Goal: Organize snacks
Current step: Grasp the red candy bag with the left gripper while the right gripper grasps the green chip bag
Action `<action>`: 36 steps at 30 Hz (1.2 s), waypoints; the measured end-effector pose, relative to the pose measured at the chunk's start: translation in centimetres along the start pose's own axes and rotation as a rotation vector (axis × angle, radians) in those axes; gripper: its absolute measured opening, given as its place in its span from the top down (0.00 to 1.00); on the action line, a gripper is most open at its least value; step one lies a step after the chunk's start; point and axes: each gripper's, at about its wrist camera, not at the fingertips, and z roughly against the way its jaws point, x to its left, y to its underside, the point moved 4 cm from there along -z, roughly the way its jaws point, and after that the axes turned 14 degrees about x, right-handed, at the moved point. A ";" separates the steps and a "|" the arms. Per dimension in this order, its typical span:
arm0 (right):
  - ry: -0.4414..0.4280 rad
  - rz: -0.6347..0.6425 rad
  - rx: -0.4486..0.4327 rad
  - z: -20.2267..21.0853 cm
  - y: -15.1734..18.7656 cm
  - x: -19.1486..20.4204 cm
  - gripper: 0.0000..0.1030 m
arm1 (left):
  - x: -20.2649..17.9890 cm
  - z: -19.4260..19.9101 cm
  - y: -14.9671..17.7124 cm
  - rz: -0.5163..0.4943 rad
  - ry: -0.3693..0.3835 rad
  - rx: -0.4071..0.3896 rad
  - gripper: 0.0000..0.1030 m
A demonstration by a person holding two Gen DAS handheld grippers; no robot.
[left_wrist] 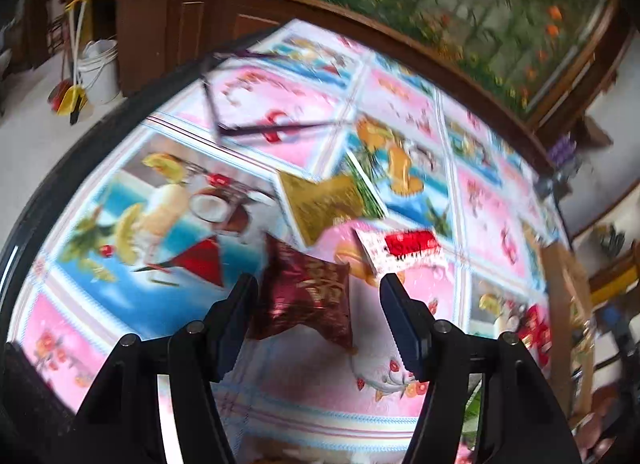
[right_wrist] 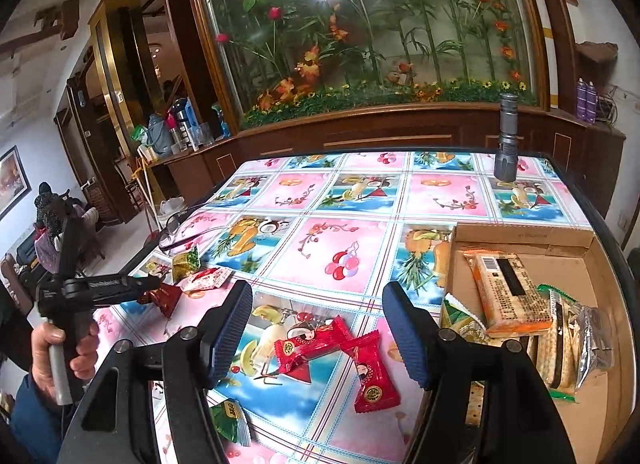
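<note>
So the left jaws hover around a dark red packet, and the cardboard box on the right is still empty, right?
Not quite. The cardboard box is not empty: the right wrist view shows an orange packet and cracker packs inside. The left gripper does sit open around the dark red packet.

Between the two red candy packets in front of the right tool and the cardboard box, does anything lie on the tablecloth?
No. In the right wrist view, only bare tablecloth separates the red candy packets from the cardboard box.
</note>
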 end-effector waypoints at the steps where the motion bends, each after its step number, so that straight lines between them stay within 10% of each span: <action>1: 0.002 0.004 -0.003 0.0 0.0 0.1 0.30 | -0.6 -0.1 -0.1 -0.025 -0.049 -0.023 0.43; 3: 0.000 0.013 -0.001 0.0 0.1 0.3 0.30 | -1.3 -0.5 -0.1 -0.061 -0.090 -0.038 0.59; 15: -0.055 0.087 0.050 -1.0 0.6 2.1 0.30 | -2.9 1.0 0.6 -0.122 -0.074 -0.106 0.66; 22: -0.200 0.245 0.301 -4.6 3.6 6.2 0.30 | -4.3 0.5 1.3 -0.172 -0.078 -0.086 0.66; 32: -0.104 0.455 0.426 -7.3 7.9 10.0 0.30 | -5.7 1.3 2.0 -0.223 -0.038 -0.124 0.66; 36: -0.076 0.492 0.444 -7.6 8.6 10.2 0.52 | -5.8 1.3 2.0 -0.225 -0.033 -0.125 0.66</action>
